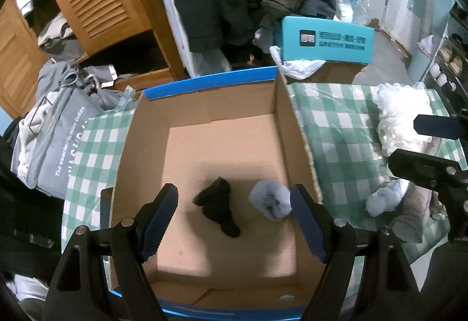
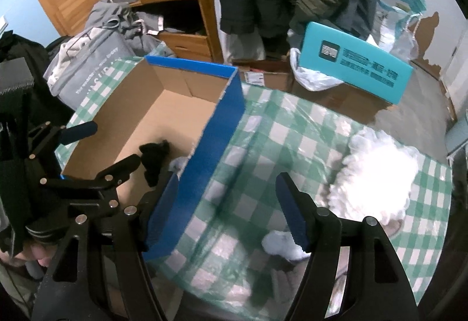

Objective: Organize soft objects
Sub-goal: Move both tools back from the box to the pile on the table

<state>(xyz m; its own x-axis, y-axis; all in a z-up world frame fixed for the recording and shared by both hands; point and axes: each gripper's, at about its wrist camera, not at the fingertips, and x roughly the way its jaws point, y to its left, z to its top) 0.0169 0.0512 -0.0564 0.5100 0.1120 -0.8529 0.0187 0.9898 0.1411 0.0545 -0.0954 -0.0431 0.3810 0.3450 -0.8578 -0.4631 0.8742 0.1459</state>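
Under my left gripper (image 1: 234, 221): matt brown cardboard box (image 1: 222, 116), knit black sock (image 1: 218, 211). Ahead of my right gripper (image 2: 228, 212): glossy plastic-covered checked cloth (image 2: 263, 145), fluffy white plush (image 2: 377, 174).

The left gripper (image 1: 234, 204) hung open over the blue-rimmed cardboard box (image 1: 204, 104); inside lay a crumpled black sock (image 1: 218, 209) and, at its 3 o'clock, a balled grey sock (image 1: 270, 201).
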